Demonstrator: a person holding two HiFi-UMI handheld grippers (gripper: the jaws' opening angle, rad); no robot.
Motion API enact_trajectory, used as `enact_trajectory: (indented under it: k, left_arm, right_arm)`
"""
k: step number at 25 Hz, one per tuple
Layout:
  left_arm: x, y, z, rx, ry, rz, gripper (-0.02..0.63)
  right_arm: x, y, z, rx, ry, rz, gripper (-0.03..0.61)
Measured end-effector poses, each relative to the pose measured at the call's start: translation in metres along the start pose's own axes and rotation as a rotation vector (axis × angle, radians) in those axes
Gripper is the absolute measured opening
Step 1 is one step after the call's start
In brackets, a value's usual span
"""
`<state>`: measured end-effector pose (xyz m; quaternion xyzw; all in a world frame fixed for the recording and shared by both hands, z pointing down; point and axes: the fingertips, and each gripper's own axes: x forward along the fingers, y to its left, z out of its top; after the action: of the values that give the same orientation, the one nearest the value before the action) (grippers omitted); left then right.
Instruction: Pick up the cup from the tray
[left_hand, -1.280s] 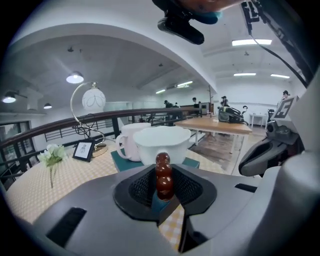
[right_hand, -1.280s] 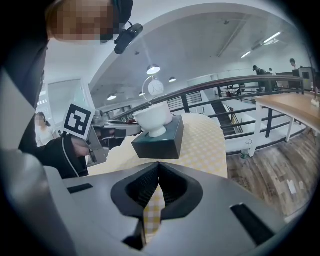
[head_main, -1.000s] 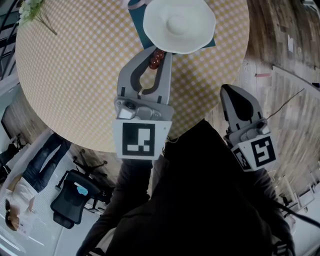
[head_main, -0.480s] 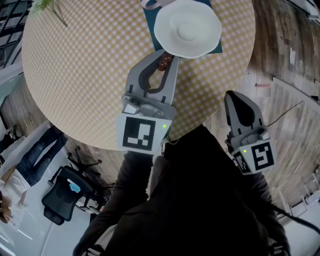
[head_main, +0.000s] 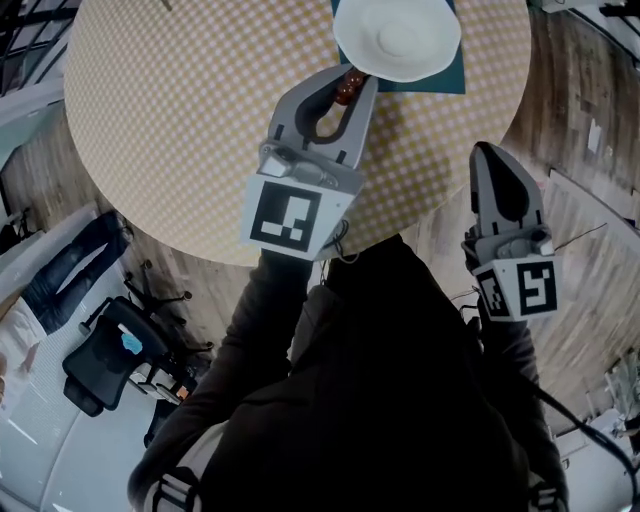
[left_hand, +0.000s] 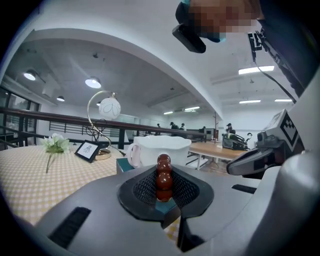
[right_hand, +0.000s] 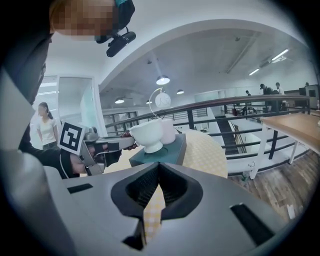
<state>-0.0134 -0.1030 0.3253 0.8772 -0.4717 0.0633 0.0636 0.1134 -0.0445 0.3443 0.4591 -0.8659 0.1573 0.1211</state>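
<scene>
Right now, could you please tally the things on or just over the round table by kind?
White dishes: 2 (bowl, cup)
Teal tray: 1
Lamp: 1
Framed picture: 1
Flower sprig: 1
Brown bead string, held by the left gripper: 1
Total: 7

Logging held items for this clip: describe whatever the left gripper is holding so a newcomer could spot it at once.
On the round table with the yellow checked cloth, a teal tray carries a white footed bowl. At the tray's near edge, the left gripper is shut on a short column of glossy red-brown balls, the only dark, beaded thing beside that white crockery.
</scene>
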Motion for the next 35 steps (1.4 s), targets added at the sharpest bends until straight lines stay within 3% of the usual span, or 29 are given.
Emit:
enact_trajectory:
  k: [7, 18, 26, 35]
  left_arm:
    - [-0.011, 0.01, 0.023, 0.028, -0.056, 0.058, 0.031]
    - [-0.044, 0.039, 0.018, 0.03, -0.041, 0.209, 0.031]
    - [-0.078, 0.064, -0.004, 0.01, 0.001, 0.311, 0.031]
    - [-0.081, 0.078, -0.041, -0.016, 0.093, 0.321, 0.031]
  right_arm:
    - [-0.005, 0.005, 0.013, -0.015, -0.037, 0.025, 0.008]
    - [-0.005, 0.012, 0.024, -0.05, -0.057, 0.079, 0.008]
    - [-0.001, 0.029, 0.021, -0.073, -0.041, 0.12, 0.008]
    - [0.01, 0.034, 0.016, -0.081, -0.005, 0.129, 0.008]
